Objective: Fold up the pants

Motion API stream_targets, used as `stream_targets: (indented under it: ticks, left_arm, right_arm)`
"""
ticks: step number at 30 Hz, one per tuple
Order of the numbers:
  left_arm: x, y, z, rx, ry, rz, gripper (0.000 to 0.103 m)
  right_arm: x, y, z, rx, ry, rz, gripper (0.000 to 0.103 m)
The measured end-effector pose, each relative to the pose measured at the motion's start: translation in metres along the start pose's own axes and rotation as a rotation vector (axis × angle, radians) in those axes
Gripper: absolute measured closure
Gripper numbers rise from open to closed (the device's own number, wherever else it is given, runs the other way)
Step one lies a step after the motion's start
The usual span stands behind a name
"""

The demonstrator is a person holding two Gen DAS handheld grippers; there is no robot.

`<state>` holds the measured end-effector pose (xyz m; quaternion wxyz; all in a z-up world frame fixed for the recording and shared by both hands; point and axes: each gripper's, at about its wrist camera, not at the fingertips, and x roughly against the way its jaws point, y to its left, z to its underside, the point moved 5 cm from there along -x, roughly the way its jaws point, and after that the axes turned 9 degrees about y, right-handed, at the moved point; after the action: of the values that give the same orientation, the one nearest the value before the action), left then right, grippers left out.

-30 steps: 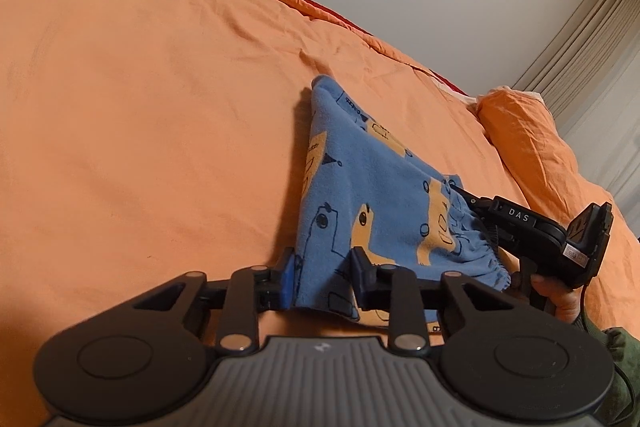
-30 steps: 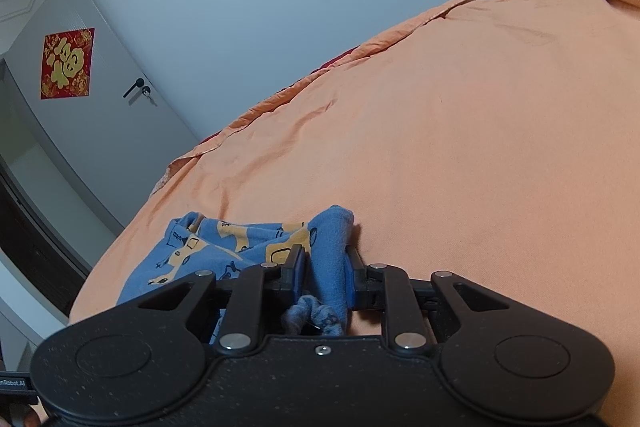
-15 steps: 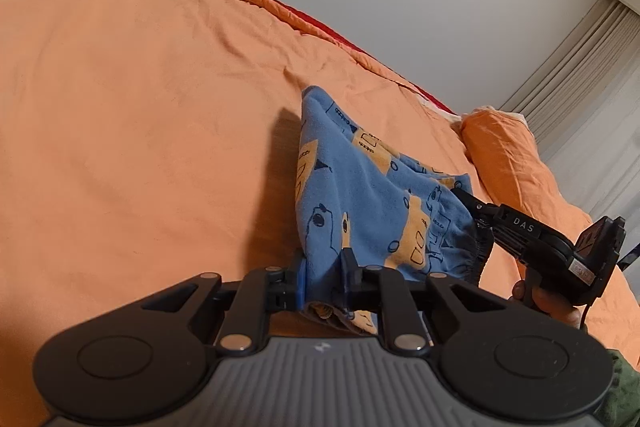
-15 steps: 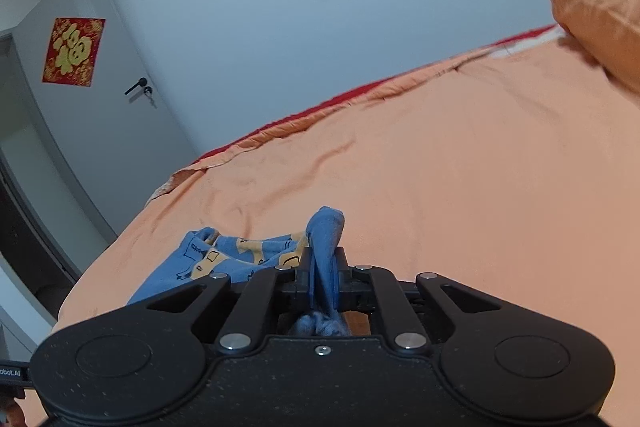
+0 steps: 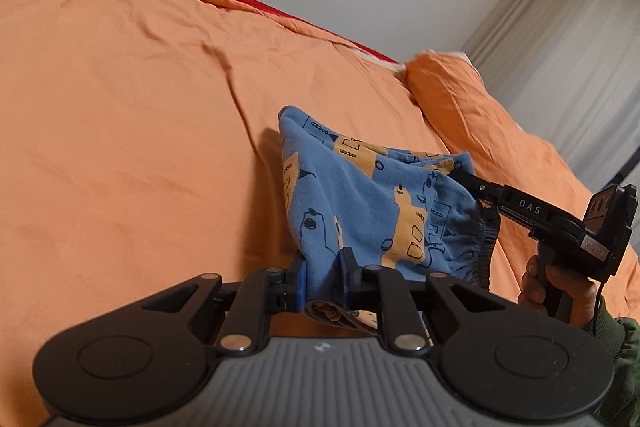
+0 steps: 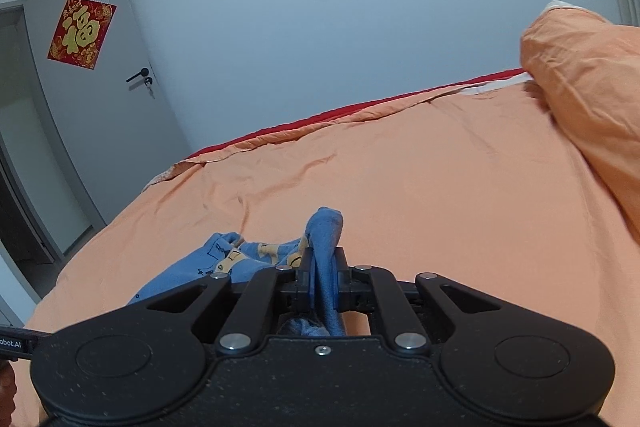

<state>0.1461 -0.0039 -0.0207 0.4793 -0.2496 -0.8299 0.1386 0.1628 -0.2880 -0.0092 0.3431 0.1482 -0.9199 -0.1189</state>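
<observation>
The blue pants (image 5: 360,203) with yellow vehicle prints are lifted off the orange bed cover (image 5: 120,131). My left gripper (image 5: 322,267) is shut on one corner of their near edge. My right gripper (image 6: 323,267) is shut on another bunch of the blue cloth (image 6: 324,239); in the left wrist view it (image 5: 476,187) pinches the elastic waistband side at the right. The pants hang stretched between the two grippers, with a fold pointing up and away. The rest of the pants (image 6: 224,263) shows left of the right gripper.
An orange pillow (image 5: 472,115) lies at the right end of the bed, also seen in the right wrist view (image 6: 592,83). Curtains (image 5: 568,27) hang behind it. A grey door (image 6: 100,107) with a red decoration stands beyond the bed's left end.
Both grippers have closed on the pants and raised them off the bed; the cloth has bunched up between them and both views have tilted upward.
</observation>
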Motion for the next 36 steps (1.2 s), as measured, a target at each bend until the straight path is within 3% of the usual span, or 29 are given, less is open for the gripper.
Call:
stream_targets:
  ticks: [8, 16, 29, 36]
  left_arm:
    - [-0.008, -0.023, 0.01, -0.079, 0.047, 0.008, 0.086]
    - [-0.006, -0.036, 0.009, -0.125, 0.029, -0.011, 0.086]
    - [-0.003, -0.04, -0.022, -0.133, -0.039, -0.031, 0.086]
    - [-0.006, -0.04, -0.056, -0.122, -0.087, -0.043, 0.086]
  right_arm:
    - [0.048, -0.019, 0.035, -0.057, -0.013, 0.049, 0.096]
    - [0.059, -0.016, 0.043, -0.026, -0.033, 0.067, 0.096]
    - [0.045, -0.008, -0.009, 0.059, -0.076, 0.036, 0.096]
    - [0.024, -0.009, -0.049, 0.113, -0.082, 0.018, 0.096]
